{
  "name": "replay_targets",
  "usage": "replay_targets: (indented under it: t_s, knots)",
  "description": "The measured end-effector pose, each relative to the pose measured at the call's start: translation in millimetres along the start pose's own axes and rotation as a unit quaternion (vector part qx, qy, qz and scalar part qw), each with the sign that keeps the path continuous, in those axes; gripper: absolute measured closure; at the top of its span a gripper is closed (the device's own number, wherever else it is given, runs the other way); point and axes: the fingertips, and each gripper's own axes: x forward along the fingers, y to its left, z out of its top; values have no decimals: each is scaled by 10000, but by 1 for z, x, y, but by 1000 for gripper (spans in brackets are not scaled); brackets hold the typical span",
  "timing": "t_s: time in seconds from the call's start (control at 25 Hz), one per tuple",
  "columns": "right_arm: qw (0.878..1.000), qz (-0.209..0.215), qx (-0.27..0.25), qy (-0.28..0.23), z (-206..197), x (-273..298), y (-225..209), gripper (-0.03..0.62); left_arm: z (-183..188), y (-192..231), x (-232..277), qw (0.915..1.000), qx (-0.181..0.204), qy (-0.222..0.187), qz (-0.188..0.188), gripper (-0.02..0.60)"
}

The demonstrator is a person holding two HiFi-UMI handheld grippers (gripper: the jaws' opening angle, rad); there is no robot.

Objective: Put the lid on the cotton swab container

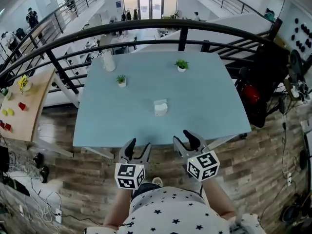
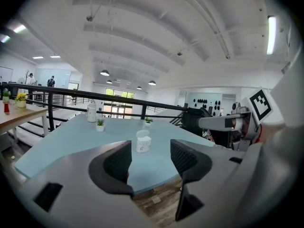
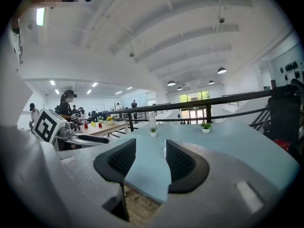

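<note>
The cotton swab container (image 1: 160, 107) is a small white tub with a label, standing near the middle of the light blue table (image 1: 209, 106). Its white lid seems to rest tilted on top. In the left gripper view the container (image 2: 142, 142) shows in the gap between the open jaws, well ahead of them. My left gripper (image 1: 137, 149) and right gripper (image 1: 185, 140) hover side by side over the table's near edge, both open and empty. In the right gripper view my right gripper (image 3: 151, 158) hides most of the container behind its right jaw.
Two small potted plants (image 1: 121, 80) (image 1: 181, 65) and a white bottle (image 1: 108, 61) stand on the far half of the table. A black railing (image 1: 180, 30) runs behind it. A wooden side table (image 1: 24, 108) with small coloured items is at the left. The floor is wood plank.
</note>
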Motion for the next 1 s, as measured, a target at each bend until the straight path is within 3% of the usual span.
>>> replay_targets:
  t_s: [0.68,1.0]
  knots:
    - [9999,-75,43,96,16,71,-36,411,5,30,75,9990,69,319,-318,330]
    - [9996,197,-23,223,22,107,-68,411,-3,31,119,9985,31,503,-232,327]
